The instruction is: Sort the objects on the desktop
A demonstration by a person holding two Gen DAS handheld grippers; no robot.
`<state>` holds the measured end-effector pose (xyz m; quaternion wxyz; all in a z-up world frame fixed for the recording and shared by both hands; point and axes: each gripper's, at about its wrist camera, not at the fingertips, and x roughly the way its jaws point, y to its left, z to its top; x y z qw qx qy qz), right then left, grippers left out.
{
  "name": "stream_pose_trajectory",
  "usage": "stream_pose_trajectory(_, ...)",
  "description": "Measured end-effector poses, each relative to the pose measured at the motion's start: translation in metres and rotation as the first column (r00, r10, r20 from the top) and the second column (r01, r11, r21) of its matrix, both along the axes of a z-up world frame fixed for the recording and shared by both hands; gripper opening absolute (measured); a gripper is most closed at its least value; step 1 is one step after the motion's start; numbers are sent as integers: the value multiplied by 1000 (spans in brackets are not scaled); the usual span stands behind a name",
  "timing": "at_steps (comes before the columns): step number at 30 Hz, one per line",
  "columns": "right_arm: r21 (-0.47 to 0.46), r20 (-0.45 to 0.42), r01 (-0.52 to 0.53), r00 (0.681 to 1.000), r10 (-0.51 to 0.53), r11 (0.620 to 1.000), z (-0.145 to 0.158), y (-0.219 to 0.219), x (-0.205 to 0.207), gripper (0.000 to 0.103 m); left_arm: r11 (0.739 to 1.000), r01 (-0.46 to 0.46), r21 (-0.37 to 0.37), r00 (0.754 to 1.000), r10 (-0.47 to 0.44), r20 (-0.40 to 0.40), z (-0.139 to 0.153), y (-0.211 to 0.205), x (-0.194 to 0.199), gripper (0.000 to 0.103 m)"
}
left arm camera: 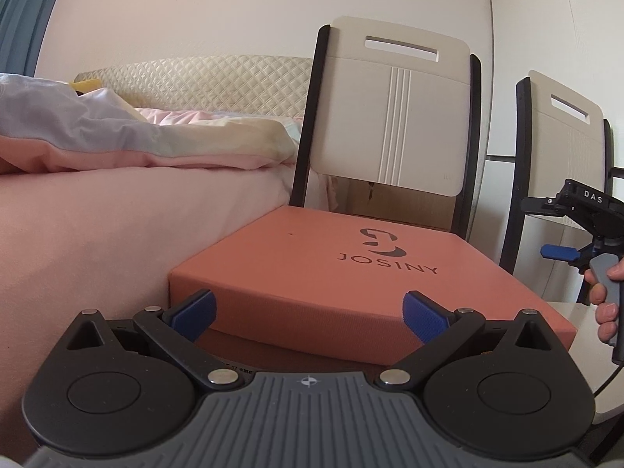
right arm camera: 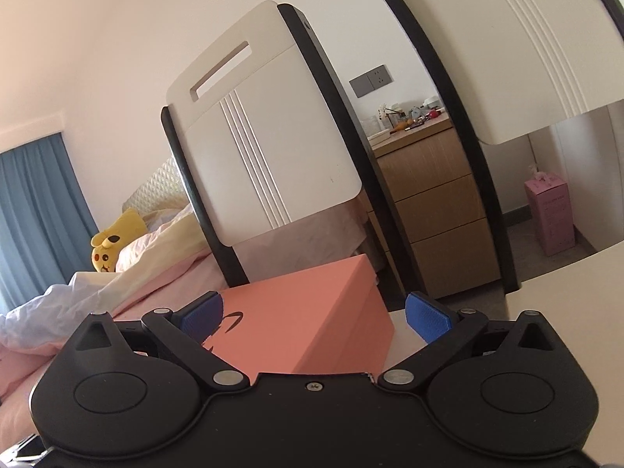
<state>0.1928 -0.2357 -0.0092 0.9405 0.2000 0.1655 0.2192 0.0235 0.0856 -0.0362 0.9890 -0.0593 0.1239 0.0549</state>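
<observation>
A salmon-orange JOSINY box [left arm camera: 331, 265] sits on the white table, its lid closed. My left gripper [left arm camera: 310, 314] is open, its blue pads wide apart in front of the box's near side wall. My right gripper [right arm camera: 316, 314] is open too, just before the box [right arm camera: 312, 312], which shows as a corner with its right end wall. The right gripper also shows at the right edge of the left wrist view [left arm camera: 573, 234], held by a hand above the table.
Two white chairs with black frames [left arm camera: 390, 117] [left arm camera: 565, 148] stand behind the table. A bed with pink bedding [left arm camera: 117, 195] lies on the left, with a yellow plush toy [right arm camera: 113, 241]. A wooden drawer unit [right arm camera: 436, 210] and a pink carton [right arm camera: 550, 214] stand farther back. The white tabletop [right arm camera: 546, 284] lies at the right.
</observation>
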Motion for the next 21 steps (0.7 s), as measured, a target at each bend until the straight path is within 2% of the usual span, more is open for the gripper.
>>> stream_pose_trajectory(7, -84, 7, 36, 999, -36, 996, 7, -12, -43, 101, 999, 5, 49, 1000, -5, -3, 1, -12, -7, 102)
stream_pose_trajectory(21, -192, 55, 132, 991, -123, 972, 18, -23, -121, 101, 996, 66, 58, 997, -68, 37, 19, -32, -39, 102)
